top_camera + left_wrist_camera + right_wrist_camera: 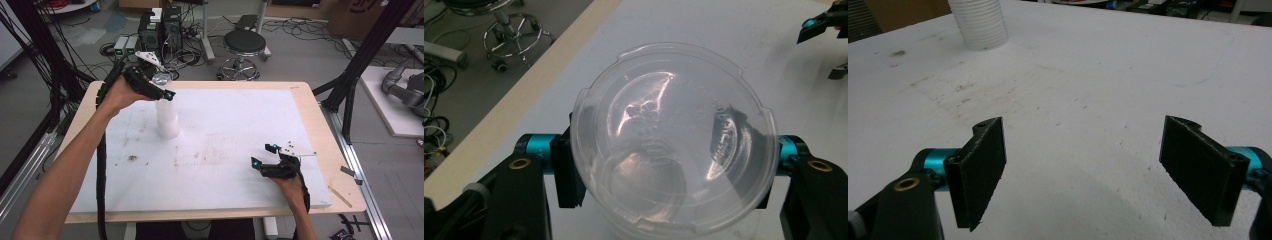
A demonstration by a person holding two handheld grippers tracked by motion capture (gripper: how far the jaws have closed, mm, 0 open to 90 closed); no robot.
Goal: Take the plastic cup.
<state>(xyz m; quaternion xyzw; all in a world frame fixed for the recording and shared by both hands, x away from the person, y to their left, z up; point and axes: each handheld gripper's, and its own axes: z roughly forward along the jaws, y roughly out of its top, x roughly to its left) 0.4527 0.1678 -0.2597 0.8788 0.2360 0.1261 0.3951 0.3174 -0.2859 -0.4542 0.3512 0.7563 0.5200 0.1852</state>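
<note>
A person works at a white-topped table with a handheld gripper in each hand. The left gripper has its jaws clamped on the sides of a clear plastic cup, held in the air just above a stack of white ribbed cups that stands upright toward the table's far left. It looks as if the top cup is already separated from the stack; setting it down somewhere appears to be what remains. The held cup is transparent, thin-walled and round, with small notches along its rim and glare across its base. The right gripper rests low near the table's right edge, jaws spread wide and empty.
</note>
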